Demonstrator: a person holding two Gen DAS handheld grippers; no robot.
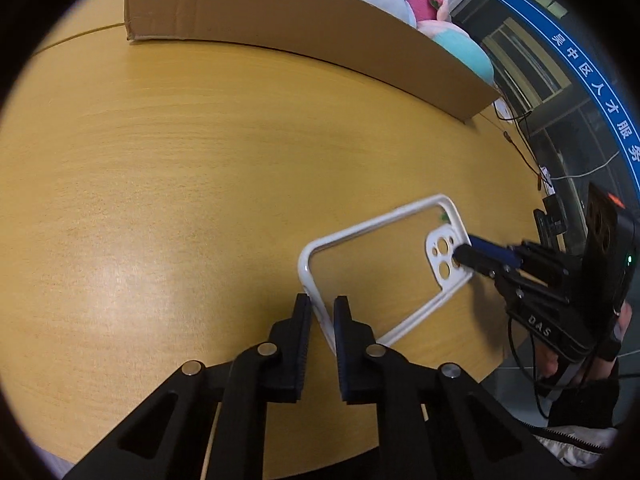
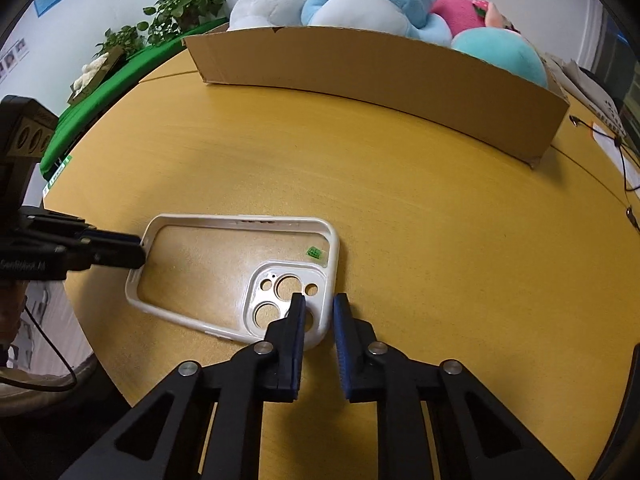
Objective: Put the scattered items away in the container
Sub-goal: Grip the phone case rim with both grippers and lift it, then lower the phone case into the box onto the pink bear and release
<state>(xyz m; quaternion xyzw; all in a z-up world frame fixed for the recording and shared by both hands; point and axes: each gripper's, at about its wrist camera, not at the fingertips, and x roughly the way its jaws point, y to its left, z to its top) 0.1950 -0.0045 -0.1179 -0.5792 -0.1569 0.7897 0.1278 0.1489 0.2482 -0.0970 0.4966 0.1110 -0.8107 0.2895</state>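
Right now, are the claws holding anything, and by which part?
Both grip the white phone case: the left claw pinches the rim at its plain end, the right claw pinches the rim at its camera-cutout end.

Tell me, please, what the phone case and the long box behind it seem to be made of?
The phone case looks like plastic: a glossy white rim that catches the light, and a clear back through which the wooden table shows. Whether it is hard or rubbery cannot be told. The box looks like matte brown corrugated cardboard, with raw cut edges and a folded corner.
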